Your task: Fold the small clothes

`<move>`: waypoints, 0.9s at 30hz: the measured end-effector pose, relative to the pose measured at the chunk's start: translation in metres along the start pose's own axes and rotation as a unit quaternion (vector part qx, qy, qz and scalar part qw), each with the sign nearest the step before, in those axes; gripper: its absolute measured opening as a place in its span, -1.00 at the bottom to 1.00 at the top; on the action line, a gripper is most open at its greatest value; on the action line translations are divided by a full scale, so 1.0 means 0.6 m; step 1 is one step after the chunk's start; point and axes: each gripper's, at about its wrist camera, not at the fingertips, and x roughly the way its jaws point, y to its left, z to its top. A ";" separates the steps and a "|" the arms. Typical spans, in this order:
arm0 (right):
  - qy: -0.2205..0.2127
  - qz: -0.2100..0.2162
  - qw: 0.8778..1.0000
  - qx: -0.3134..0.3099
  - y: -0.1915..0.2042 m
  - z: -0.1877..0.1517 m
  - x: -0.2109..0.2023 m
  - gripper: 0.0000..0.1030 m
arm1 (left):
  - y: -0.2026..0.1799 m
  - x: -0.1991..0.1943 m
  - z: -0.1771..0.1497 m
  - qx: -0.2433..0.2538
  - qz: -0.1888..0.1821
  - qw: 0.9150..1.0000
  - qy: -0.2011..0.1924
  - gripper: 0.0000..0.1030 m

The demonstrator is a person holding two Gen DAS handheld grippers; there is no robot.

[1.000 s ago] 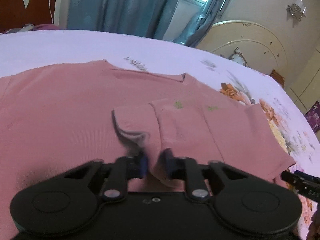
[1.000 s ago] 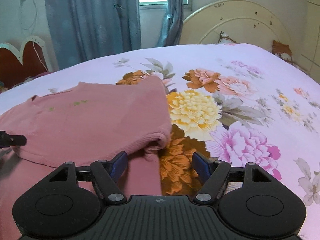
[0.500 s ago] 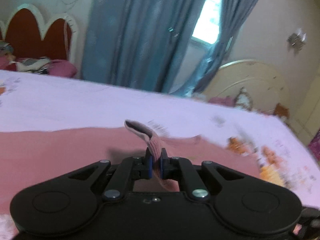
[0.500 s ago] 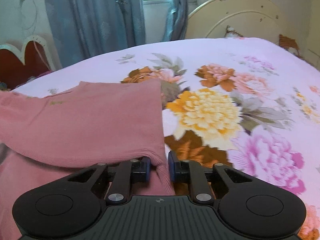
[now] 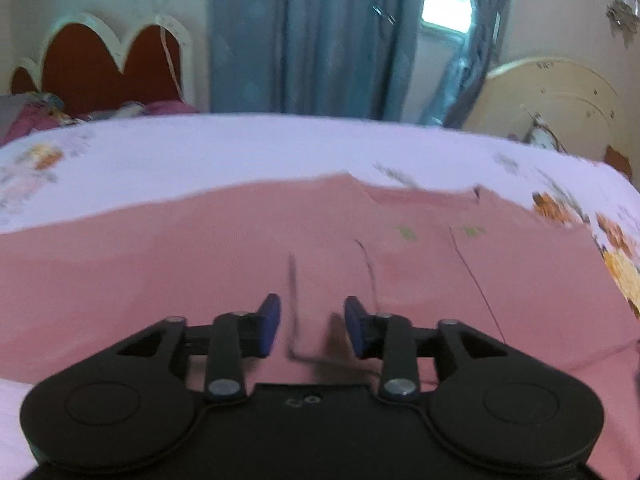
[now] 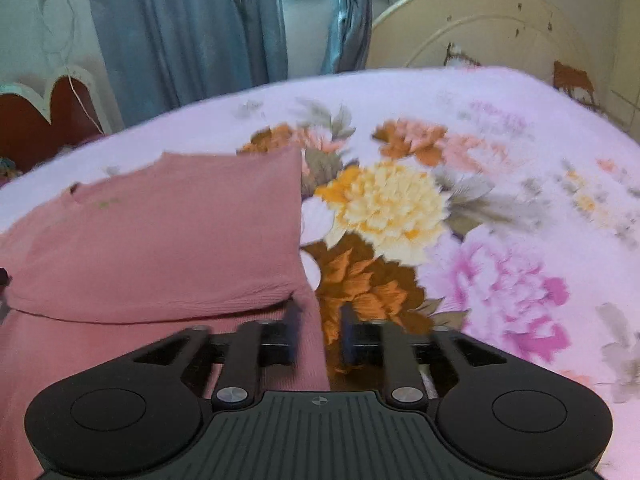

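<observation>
Pink knit top flat on floral bedsheet, partly folded, neckline away from camera. Left gripper, right gripper: jaws opening, nothing pinched.

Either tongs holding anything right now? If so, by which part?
Nothing held. Left tongs are opening above the flat pink garment, pads clear. Right tongs are opening too; the garment's folded edge lies between them, unpinched.

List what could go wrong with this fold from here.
1. The right gripper is opening right over the pink top's folded edge; pulling away could snag and drag it.
2. The left gripper is opening just above a fold edge, which could catch and lift.
</observation>
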 end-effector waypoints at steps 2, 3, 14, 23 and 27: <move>-0.021 0.001 1.000 -0.006 0.004 0.013 -0.011 0.15 | 0.000 -0.009 0.009 -0.003 -0.004 1.000 -0.014 -0.17; -0.023 0.004 1.000 -0.008 0.006 0.022 -0.006 0.15 | -0.004 -0.012 0.015 -0.003 -0.011 1.000 -0.018 -0.17; 0.015 0.030 0.999 0.016 0.038 0.135 0.191 -0.25 | -0.068 0.071 0.015 0.036 -0.032 0.999 0.012 -0.17; 0.016 0.014 1.000 0.008 0.042 0.168 0.262 -0.84 | -0.053 0.084 -0.001 0.041 -0.019 0.998 0.036 -0.10; 0.001 -0.009 1.000 -0.002 0.044 0.161 0.263 -0.83 | -0.060 0.089 -0.003 0.055 -0.009 0.998 0.030 -0.04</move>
